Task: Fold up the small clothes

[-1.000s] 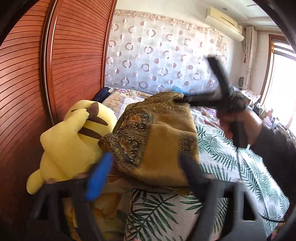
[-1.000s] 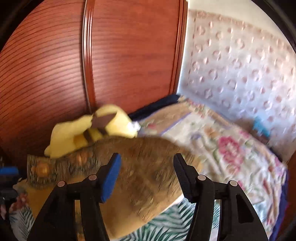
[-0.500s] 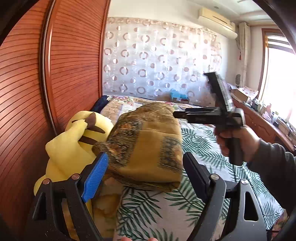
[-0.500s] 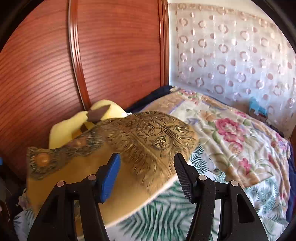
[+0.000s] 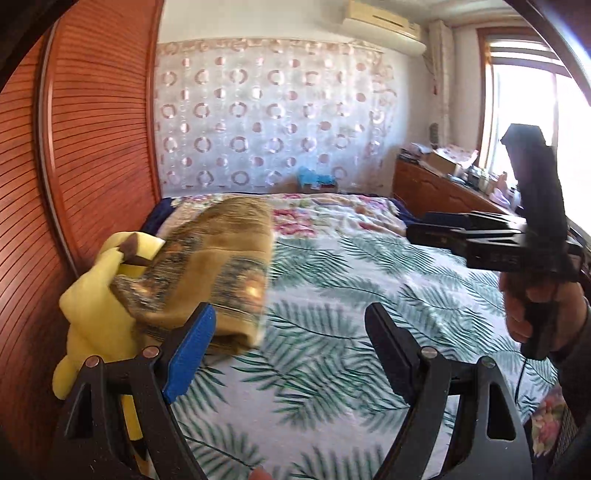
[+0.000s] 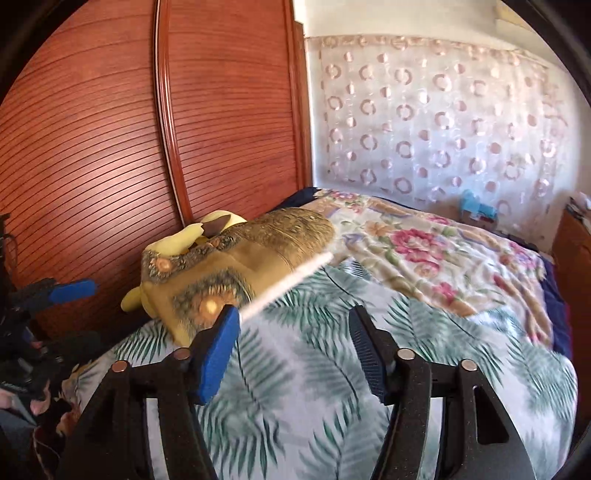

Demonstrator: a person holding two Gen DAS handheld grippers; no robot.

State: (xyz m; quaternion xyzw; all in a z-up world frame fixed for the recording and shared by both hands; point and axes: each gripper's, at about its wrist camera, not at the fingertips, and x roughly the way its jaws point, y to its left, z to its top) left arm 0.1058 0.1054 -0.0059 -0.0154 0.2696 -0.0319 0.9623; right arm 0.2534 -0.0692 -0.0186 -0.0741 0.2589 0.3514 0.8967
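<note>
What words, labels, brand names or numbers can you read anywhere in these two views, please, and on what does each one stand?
None can be read.
Air conditioner: no legible brand mark.
Boxes and clutter on the wooden cabinet: any print is too small and blurred.
Blue item by the curtain: nothing legible.
Folded brown patterned cloth: ornament only, no lettering.

A home bedroom is shown — a bed (image 5: 332, 295) is spread with leaf-print and floral covers, and a yellow plush toy (image 5: 96, 306) is propped at its left edge against a slatted wooden wardrobe (image 6: 110, 129). Behind the bed a circle-patterned curtain (image 5: 266, 122) is hung — above it, an air conditioner (image 5: 384, 22) is mounted.
</note>
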